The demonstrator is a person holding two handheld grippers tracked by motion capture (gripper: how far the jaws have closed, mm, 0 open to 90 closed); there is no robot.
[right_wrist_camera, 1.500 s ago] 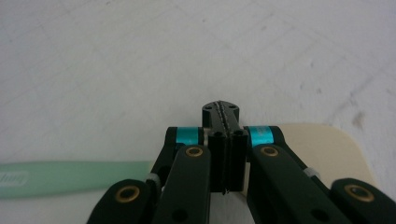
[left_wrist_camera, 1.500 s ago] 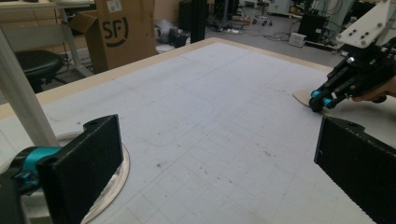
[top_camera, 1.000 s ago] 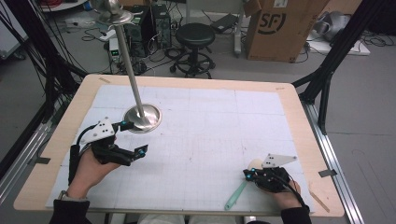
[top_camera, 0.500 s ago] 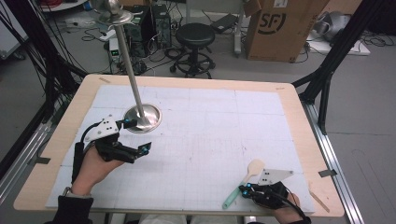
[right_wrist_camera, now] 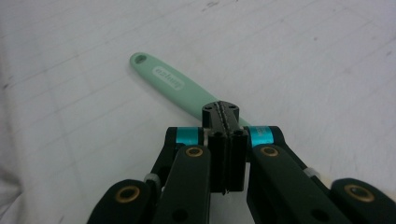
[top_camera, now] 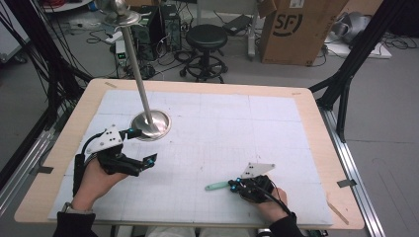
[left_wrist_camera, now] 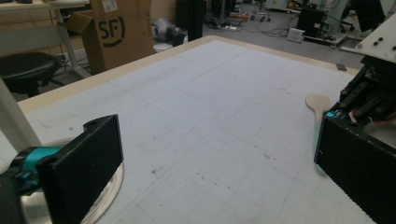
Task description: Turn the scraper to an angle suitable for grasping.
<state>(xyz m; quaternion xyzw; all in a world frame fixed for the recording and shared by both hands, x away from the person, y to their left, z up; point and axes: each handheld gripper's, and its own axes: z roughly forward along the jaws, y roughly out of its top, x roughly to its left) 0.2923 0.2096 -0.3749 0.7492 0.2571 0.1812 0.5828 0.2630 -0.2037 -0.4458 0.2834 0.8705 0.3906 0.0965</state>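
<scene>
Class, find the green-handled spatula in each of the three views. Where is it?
High view: spatula, lower middle, handle pointing left.
Left gripper view: its cream head, near the right edge.
Right gripper view: green handle, centre, above the jaws.
Shared landmark: the right gripper at it.

A mint-green spatula handle (right_wrist_camera: 173, 84) with a hang hole at its free end is lying flat on the white gridded mat, toward the table's five o'clock edge. In the high view it is pointing toward nine o'clock (top_camera: 216, 186); its pale beige blade (left_wrist_camera: 318, 102) is trailing opposite.
</scene>
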